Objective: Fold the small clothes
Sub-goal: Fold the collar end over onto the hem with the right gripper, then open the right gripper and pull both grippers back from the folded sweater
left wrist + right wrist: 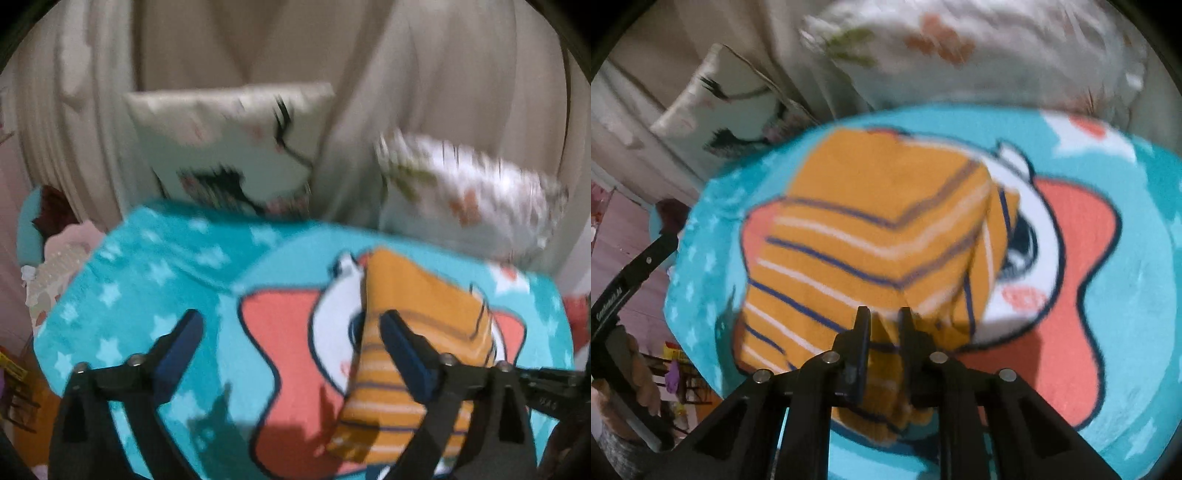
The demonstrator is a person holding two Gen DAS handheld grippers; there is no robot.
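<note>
While pinched, striped garment [871, 229] (soft knit) bunches.

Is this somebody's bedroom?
Probably a bedroom. A teal cartoon blanket covers the bed, pillows lean on a beige curtain, and the right claw pinches a little orange striped garment.

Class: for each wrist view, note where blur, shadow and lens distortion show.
Left wrist view: motion blur smears the pillow and the floral cloth; the left tool casts shadows on the blanket. Right wrist view: fisheye bows the blanket's edge; the striped orange garment is softly blurred, and the right tool sharper.
</note>
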